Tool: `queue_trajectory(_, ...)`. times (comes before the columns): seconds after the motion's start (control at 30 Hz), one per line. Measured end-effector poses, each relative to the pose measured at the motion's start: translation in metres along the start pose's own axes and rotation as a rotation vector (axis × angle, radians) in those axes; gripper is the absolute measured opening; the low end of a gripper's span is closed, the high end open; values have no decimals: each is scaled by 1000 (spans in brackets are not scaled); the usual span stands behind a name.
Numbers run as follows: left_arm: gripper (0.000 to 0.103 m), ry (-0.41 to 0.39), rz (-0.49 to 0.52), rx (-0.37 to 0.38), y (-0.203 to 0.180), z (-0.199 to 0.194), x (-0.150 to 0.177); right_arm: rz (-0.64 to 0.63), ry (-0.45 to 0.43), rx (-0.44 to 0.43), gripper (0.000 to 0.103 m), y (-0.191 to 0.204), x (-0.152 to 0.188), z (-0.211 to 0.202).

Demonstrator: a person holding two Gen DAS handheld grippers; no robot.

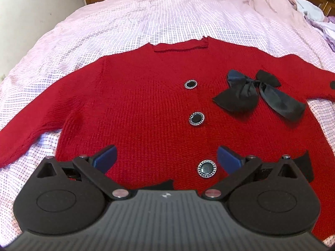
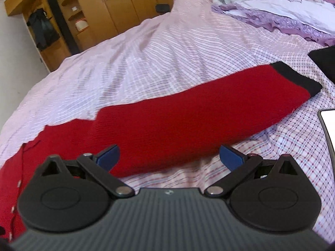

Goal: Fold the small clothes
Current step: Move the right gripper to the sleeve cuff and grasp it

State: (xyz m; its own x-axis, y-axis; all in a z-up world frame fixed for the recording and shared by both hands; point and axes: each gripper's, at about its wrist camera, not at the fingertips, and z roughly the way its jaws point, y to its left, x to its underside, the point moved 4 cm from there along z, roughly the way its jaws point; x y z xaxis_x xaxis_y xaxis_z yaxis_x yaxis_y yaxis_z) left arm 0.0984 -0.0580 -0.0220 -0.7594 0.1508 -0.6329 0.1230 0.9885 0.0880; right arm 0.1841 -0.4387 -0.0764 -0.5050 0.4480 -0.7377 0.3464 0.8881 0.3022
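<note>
Red cardigan (image 1: 146,104) lies flat on the bed (image 1: 146,16), bow (image 1: 255,92) at 2 o'clock. Left tongs (image 1: 166,156) and right tongs (image 2: 169,155) released, grasping nothing.

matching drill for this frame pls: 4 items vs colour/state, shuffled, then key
1 sweater
2 bow
3 bedsheet
4 left gripper

A black
B open, holding nothing
C red
D pink checked

Pairs: 1-C, 2-A, 3-D, 4-B
</note>
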Motion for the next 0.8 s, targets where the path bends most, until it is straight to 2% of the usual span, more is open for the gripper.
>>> queue_trajectory(0.43, 103, 36, 1, -20, -1, 19, 6, 53, -50, 104, 103, -53, -19, 27)
queue_trajectory(0.73, 103, 63, -44, -3, -3, 30, 15, 203, -178, 142, 102, -84, -42, 27)
queue_trajectory(0.77, 103, 69, -41, -2, -4, 32, 16, 226, -192, 130, 100, -86, -43, 25)
queue_trajectory(0.8, 103, 68, -35, -6, -5, 34, 17, 246, -203, 122, 92, -88, -44, 24)
